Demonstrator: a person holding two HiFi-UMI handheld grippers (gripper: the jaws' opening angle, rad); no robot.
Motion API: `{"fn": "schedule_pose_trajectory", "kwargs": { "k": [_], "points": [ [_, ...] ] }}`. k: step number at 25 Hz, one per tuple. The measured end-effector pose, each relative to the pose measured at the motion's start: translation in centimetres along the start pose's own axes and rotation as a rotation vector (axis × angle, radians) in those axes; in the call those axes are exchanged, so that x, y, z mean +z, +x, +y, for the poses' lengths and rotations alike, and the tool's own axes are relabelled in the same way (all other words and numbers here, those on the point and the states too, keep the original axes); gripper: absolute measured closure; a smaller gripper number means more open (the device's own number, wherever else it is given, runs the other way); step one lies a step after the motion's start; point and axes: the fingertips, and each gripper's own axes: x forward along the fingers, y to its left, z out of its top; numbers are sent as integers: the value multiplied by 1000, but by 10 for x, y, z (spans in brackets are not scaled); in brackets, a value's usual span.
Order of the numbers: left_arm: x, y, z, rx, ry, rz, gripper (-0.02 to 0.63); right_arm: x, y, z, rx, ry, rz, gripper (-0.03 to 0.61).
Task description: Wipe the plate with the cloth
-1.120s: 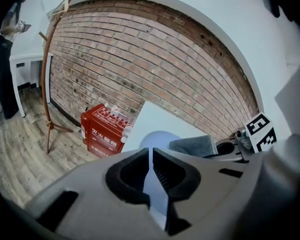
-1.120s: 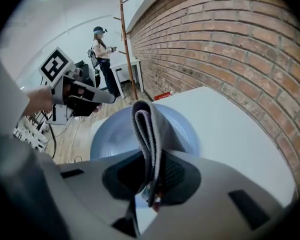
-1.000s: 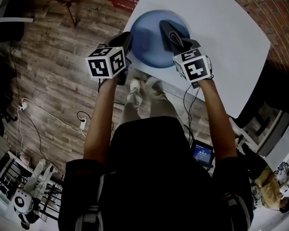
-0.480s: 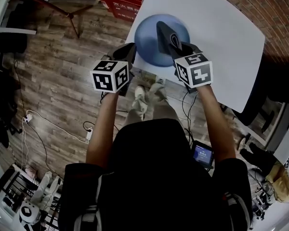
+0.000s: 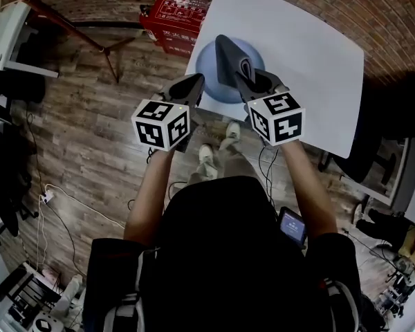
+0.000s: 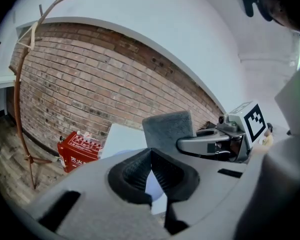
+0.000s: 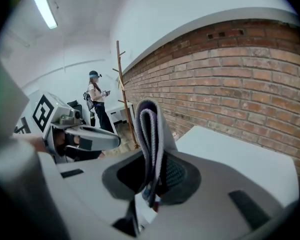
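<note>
Cloth (image 7: 149, 134) pinched upright in right tongs (image 5: 251, 80) over plate (image 5: 207, 71); left tongs (image 5: 189, 88) pressed together.

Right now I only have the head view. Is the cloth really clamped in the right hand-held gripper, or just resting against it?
Observer: Clamped. The right gripper view shows the cloth, grey and folded, standing upright between the closed jaws of the right hand-held gripper.
Operator: And the left hand-held gripper, is it holding the plate?
Observer: No. In its own view the left hand-held gripper has its jaws together on nothing; the pale blue plate shows beyond them.
Operator: Anyone nearby?
Observer: A person stands in the background beside a wooden coat stand.
</note>
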Motion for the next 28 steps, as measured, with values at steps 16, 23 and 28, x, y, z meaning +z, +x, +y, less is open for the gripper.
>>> {"fn": "schedule_pose_trajectory", "kwargs": {
  "k": [16,23,28],
  "points": [
    [64,-32,-82,-124,136,-167,594,68,-91,22,-57,-50,-303,525],
    [77,-44,-121,-115,160,-220,594,77,-131,16,-45,-50,-377,525],
    [73,-56,-156,-89,181,-250,594,68,-165,18,-27,-58,-408,526]
  ]
}}
